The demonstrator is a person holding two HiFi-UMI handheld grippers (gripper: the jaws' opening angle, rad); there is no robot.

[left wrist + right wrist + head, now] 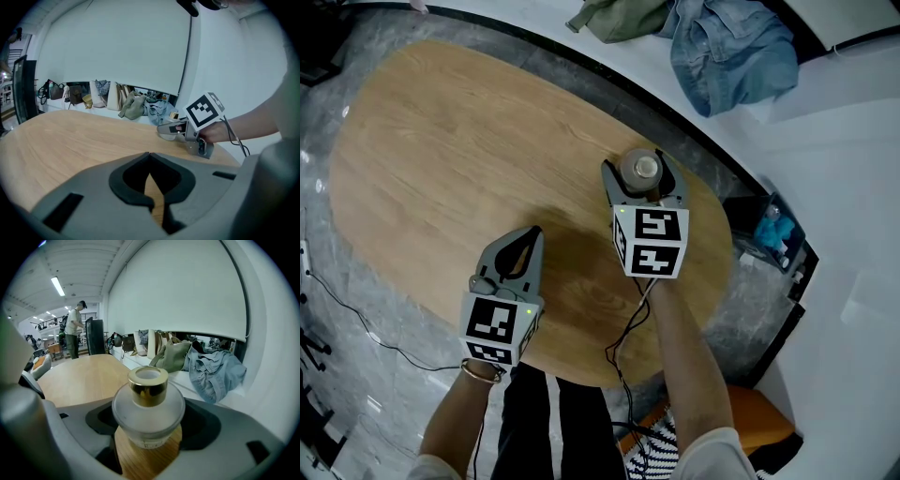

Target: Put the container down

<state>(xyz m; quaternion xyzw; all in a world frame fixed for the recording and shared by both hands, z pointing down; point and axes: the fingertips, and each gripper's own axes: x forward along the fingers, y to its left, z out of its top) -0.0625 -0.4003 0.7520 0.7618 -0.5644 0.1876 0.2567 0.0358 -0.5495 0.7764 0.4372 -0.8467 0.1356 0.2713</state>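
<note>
A frosted glass container [639,170] with a gold collar [148,386] stands upright on the oval wooden table [441,141], near its far right edge. My right gripper [636,165] is shut on the container [149,416], one jaw against each side of its round body. The container's base rests on the wood. My left gripper [532,236] hangs over the table's near side, well to the left of the container, shut with nothing in it. In the left gripper view its tips [150,156] meet, and the right gripper [164,127] shows beyond them.
Denim clothing [731,47] and a green garment [619,17] lie on the white ledge behind the table. A dark bin with blue items [773,234] stands off the right edge. Cables [628,328] hang at the near edge. A person [72,329] stands far off.
</note>
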